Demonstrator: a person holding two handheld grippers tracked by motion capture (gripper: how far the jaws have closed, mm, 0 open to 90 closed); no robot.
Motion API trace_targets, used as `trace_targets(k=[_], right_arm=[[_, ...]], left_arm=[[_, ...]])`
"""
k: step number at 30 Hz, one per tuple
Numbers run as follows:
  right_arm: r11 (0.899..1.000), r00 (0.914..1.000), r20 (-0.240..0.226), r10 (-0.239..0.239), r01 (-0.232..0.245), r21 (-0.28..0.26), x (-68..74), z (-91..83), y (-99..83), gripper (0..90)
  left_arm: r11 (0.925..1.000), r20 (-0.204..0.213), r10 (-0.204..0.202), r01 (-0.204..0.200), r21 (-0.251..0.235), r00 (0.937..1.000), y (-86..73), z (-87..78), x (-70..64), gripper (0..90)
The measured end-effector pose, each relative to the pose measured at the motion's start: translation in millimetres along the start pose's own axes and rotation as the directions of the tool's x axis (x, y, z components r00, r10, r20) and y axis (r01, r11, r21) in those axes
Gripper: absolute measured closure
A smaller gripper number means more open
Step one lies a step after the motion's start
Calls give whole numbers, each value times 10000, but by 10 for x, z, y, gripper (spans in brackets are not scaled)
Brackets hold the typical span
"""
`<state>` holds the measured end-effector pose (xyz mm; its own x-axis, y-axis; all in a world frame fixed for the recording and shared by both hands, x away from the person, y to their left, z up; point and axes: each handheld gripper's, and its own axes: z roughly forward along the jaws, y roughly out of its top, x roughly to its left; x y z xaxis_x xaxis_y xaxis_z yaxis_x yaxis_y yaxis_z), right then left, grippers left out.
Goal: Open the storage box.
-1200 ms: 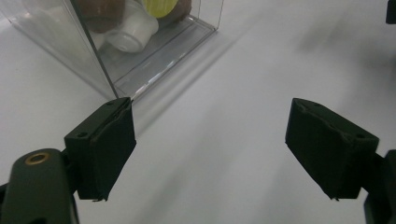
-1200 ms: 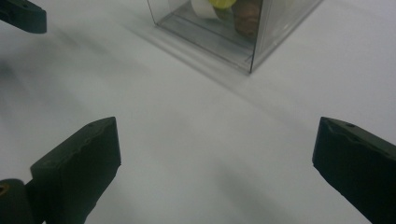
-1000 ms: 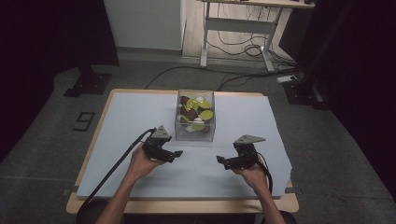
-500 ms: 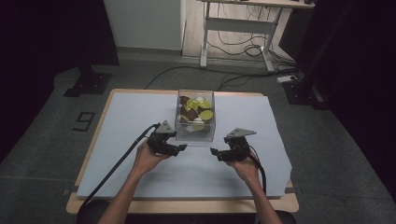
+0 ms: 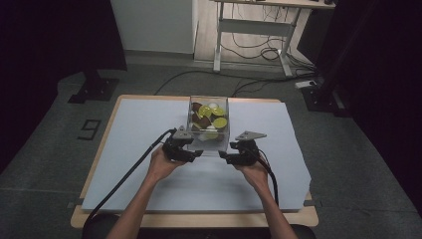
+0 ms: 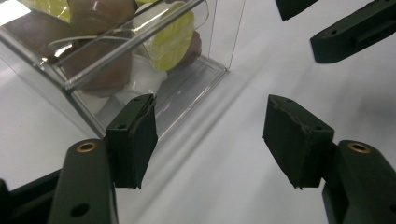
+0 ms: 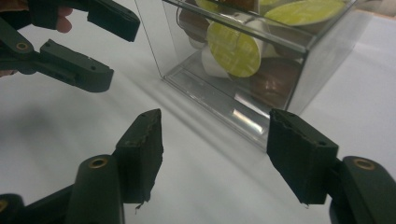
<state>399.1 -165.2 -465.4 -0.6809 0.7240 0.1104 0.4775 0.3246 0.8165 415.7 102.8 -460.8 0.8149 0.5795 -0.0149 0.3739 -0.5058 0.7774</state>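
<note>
A clear plastic box (image 5: 209, 124) stands in the middle of the table, filled with brown and white coffee capsules (image 5: 211, 115), some with yellow-green lids. Its near wall (image 6: 154, 88) and near corner (image 7: 233, 107) are close in front of both pairs of jaws. My left gripper (image 5: 196, 154) is open just at the box's near left corner, nothing between its fingers (image 6: 133, 140). My right gripper (image 5: 224, 157) is open at the box's near right corner, also empty. The two grippers' tips face each other in front of the box; the left one's jaws (image 7: 70, 70) lie across from the right one.
The table is covered by a pale blue-white sheet (image 5: 124, 129) with a wooden rim (image 5: 199, 219). A black cable (image 5: 124, 179) trails from the left gripper off the front edge. A desk frame (image 5: 254, 30) and floor cables stand beyond the table.
Both hands have moved forward and inward, from well short of the box to right at its near corners. Both grippers' jaws stay open.
</note>
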Motion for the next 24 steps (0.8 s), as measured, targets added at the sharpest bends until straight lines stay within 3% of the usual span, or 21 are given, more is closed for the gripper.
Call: trace_targets(k=[11, 24], right_arm=[[9999, 10000, -49, -40, 39, -160, -8, 154, 83, 526], [9997, 9993, 365, 4, 4, -237, 8, 308, 179, 695]], left_arm=[[9999, -390, -48, 42, -162, 9992, 42, 101, 62, 466], [9978, -746, -447, 409, -517, 9962, 105, 183, 116, 640]])
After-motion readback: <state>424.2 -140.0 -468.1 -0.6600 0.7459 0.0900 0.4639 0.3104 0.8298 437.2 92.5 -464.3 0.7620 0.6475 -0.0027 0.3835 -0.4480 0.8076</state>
